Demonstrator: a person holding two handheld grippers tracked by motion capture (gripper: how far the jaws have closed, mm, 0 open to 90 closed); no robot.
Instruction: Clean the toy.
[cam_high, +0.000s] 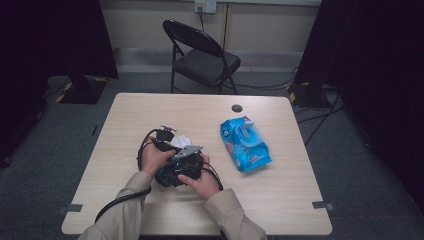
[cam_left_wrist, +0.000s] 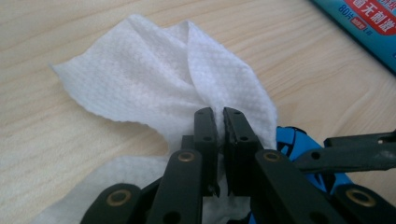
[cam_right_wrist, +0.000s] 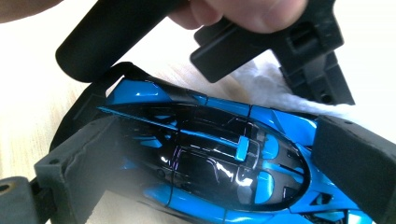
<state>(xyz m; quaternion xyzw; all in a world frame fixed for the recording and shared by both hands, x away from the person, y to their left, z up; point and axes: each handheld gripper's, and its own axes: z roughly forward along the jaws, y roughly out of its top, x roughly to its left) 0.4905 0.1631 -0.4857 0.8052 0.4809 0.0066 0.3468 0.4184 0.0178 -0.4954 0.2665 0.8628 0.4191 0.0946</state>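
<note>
the person is working near the middle of the surface (cam_high: 280, 200), slightly toward its near edge, with both grippers held close together. the left gripper (cam_left_wrist: 220, 116) is pinching a white wet wipe (cam_left_wrist: 154, 79): its jaws are pressed almost together with the cloth caught between the tips, and the rest of the sheet is fanning out loose over the wood beyond them. holding it by one bunched fold is probably leaving a free flap for rubbing. the right gripper (cam_right_wrist: 224, 154) is clamping a glossy blue and black toy car (cam_right_wrist: 210, 163) across its sides, one jaw on each flank, roof facing the camera; this is likely keeping the car steady while the wipe is being worked against it. in the right gripper view the wipe is lying just behind the car, touching or nearly touching its far end, which cannot be settled. in the high view the left hand (cam_high: 152, 157) and right hand (cam_high: 202, 182) are sitting side by side. a blue wipes pack (cam_high: 245, 142) is lying toward the right edge, apart from the hands, lid flap raised. judged step: wiping the car clean, in progress.
</note>
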